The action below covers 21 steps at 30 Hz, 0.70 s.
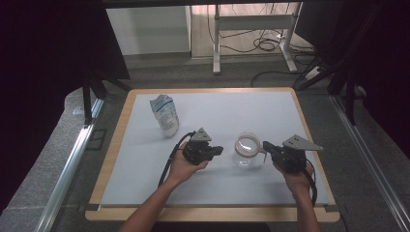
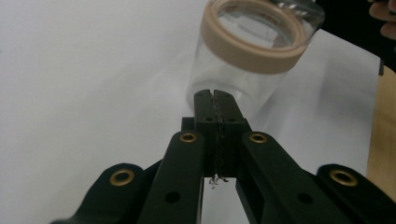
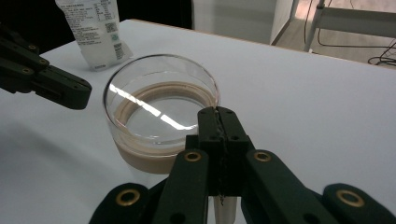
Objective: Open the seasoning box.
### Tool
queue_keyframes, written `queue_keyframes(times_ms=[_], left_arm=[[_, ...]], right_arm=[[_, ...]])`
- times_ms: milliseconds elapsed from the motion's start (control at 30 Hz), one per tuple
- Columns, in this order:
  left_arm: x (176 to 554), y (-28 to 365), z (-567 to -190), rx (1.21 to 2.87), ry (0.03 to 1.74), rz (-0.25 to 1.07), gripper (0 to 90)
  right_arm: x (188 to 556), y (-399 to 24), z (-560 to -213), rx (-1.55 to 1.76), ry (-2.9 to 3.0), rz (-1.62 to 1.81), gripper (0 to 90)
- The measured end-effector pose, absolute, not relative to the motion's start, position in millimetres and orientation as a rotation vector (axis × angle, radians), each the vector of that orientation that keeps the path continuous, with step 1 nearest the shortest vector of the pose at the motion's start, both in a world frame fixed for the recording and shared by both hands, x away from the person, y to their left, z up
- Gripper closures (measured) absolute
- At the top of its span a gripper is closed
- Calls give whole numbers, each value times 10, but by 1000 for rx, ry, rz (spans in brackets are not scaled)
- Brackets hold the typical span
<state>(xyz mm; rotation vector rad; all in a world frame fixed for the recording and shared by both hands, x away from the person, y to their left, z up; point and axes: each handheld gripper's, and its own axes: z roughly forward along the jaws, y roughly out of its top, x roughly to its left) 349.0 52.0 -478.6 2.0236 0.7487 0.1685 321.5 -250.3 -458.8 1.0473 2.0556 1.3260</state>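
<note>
Glass jar [image 1: 248, 151] stands mid-counter [image 1: 121, 145], slightly right, between your two hands. Right tool [image 1: 267, 146]: jaws together, apparently pinching a pale handle or tab at the jar's right side; the right gripper view shows something pale below the jaws, not clearly. Left tool [image 1: 218, 150]: jaws together on nothing, just left of the jar. Step, as judged: steadying the jar. Next you'd need the left jaws apart to fetch the pouch [image 1: 165, 115], far left. The left gripper view gives the tan ring [image 2: 252, 51].
</note>
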Motion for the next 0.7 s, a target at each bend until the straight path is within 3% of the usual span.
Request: queue_keyframes(times_ms=[700], left_arm=[[3597, 216, -4646, 2034, 686, 149, 900]], right_arm=[[3207, -2509, -4591, 1045, 2054, 1320, 897]])
